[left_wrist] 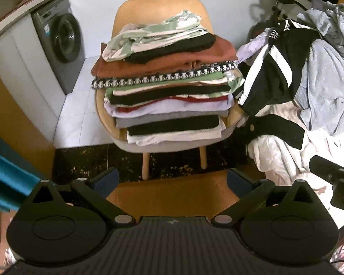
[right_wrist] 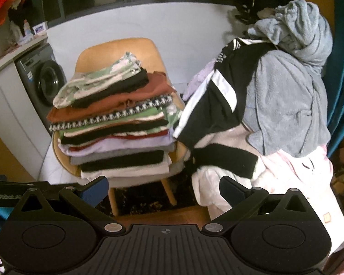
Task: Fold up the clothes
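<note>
A tall stack of folded clothes rests on a wooden chair, with a green-and-white garment on top. To its right rises a heap of unfolded clothes: a black-and-white jacket, grey-blue fleece and white pieces. My left gripper is open and holds nothing, well short of the chair. My right gripper is open too, its span facing the gap between stack and heap. The right gripper's body shows at the left wrist view's right edge.
A grey washing machine stands under a white counter at the left. A white wall runs behind the chair. Dark speckled tiles and a wooden surface lie below. Teal fabric hangs at the sides.
</note>
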Action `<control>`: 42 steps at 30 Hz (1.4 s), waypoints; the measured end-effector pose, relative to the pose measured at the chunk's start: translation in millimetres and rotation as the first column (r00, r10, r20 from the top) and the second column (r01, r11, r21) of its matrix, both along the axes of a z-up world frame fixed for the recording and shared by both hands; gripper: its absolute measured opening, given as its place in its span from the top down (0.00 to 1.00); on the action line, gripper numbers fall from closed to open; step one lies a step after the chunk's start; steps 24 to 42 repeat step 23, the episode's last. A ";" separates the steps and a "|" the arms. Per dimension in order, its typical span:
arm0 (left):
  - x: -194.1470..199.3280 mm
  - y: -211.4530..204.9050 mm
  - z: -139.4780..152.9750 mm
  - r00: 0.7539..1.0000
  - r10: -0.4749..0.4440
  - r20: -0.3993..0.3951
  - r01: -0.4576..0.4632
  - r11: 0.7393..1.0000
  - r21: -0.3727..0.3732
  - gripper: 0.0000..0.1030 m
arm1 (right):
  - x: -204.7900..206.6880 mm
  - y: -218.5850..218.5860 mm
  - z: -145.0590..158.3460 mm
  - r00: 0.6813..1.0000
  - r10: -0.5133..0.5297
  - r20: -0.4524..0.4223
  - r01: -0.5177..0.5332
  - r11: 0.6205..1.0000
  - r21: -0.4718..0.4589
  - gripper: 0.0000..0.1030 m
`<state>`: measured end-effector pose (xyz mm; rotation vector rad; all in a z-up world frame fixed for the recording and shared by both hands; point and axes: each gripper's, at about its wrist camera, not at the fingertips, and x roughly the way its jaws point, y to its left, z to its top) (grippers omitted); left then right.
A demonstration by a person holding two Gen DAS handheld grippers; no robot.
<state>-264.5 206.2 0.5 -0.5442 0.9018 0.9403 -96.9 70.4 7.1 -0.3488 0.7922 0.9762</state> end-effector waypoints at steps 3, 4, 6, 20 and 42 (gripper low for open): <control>-1.9 -8.8 0.1 1.000 0.017 0.003 -0.017 1.000 -0.014 0.01 | 4.9 -8.9 -2.2 1.000 -0.006 -0.005 0.006 1.000 -0.016 0.01; -2.9 -11.6 0.6 1.000 0.024 0.007 -0.023 1.000 -0.017 0.01 | 6.4 -12.0 -2.5 1.000 -0.008 -0.008 0.008 1.000 -0.017 0.01; -3.8 -17.2 2.2 0.999 0.032 0.018 -0.031 0.999 -0.022 0.01 | 8.8 -16.7 -2.6 1.000 -0.011 -0.014 0.011 1.000 -0.019 0.01; 9.7 -36.1 7.2 0.999 0.011 0.050 -0.010 1.000 -0.023 0.01 | 20.5 -39.7 3.8 1.000 -0.012 0.003 0.012 1.000 -0.014 0.01; 13.4 -38.6 8.0 0.999 0.000 0.053 0.001 1.000 -0.018 0.01 | 24.1 -43.9 4.5 1.000 -0.026 0.001 0.026 1.000 -0.010 0.01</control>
